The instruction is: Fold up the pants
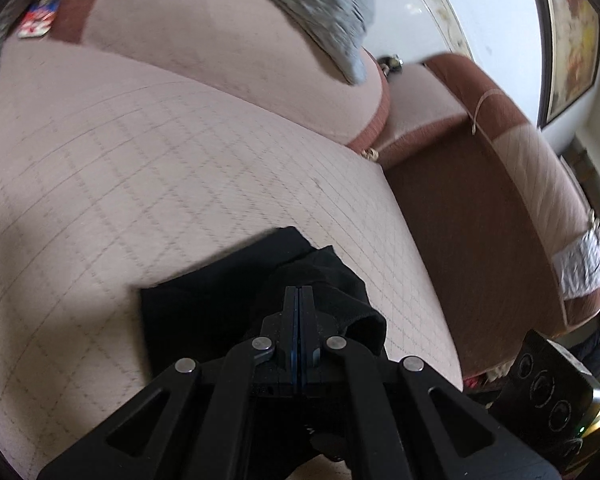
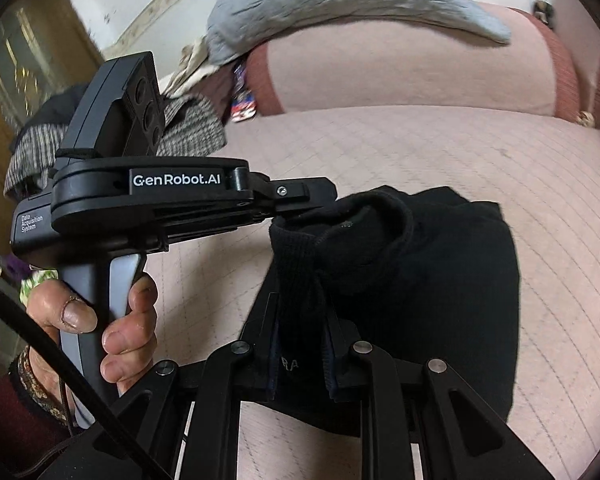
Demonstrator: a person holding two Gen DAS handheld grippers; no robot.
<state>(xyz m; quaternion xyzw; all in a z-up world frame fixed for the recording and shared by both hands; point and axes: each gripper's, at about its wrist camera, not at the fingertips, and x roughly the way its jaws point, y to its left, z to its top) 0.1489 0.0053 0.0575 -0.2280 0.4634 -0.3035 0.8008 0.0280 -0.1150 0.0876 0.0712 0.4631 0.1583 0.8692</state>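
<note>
The black pants (image 2: pixel 440 264) lie bunched in a folded bundle on the pink quilted sofa seat (image 2: pixel 380 152). My right gripper (image 2: pixel 302 300) is shut on a thick band of the pants' edge, cloth filling the gap between its fingers. My left gripper (image 2: pixel 320 200) reaches in from the left in the right wrist view and pinches the same raised edge a little farther on. In the left wrist view the left gripper (image 1: pixel 299 292) has its fingers pressed together over the black pants (image 1: pixel 204 304), with the cloth bunched around the tips.
A grey cushion (image 2: pixel 332 4) leans on the sofa back (image 2: pixel 412 76). A brown armrest (image 1: pixel 472 216) bounds the seat on one side. A tweed garment (image 2: pixel 188 128) and a colourful packet (image 2: pixel 242 104) lie at the other end. The person's hand (image 2: pixel 112 320) holds the left gripper's handle.
</note>
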